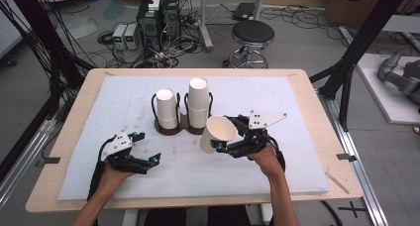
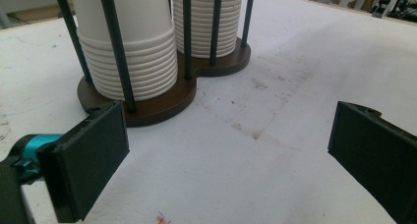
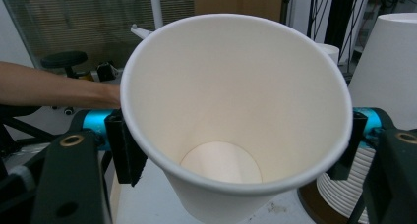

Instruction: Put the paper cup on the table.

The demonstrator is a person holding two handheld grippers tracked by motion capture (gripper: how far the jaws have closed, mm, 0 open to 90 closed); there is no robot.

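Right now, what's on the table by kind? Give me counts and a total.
Loose paper cup, held in the right gripper: 1
Stacks of paper cups: 2
Brown cup holder: 1
Total: 4

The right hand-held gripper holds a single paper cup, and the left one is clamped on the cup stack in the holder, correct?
Not quite. The right hand-held gripper does hold a paper cup, but the left hand-held gripper is open, short of the cup stack in the holder, as the left gripper view shows.

My two grippers, the left gripper (image 1: 147, 147) and right gripper (image 1: 229, 134), are black-bodied with cyan fittings at the jaws. Each carries a pale three-cornered plate dotted with dark holes. Black cables trail back along my bare forearms.
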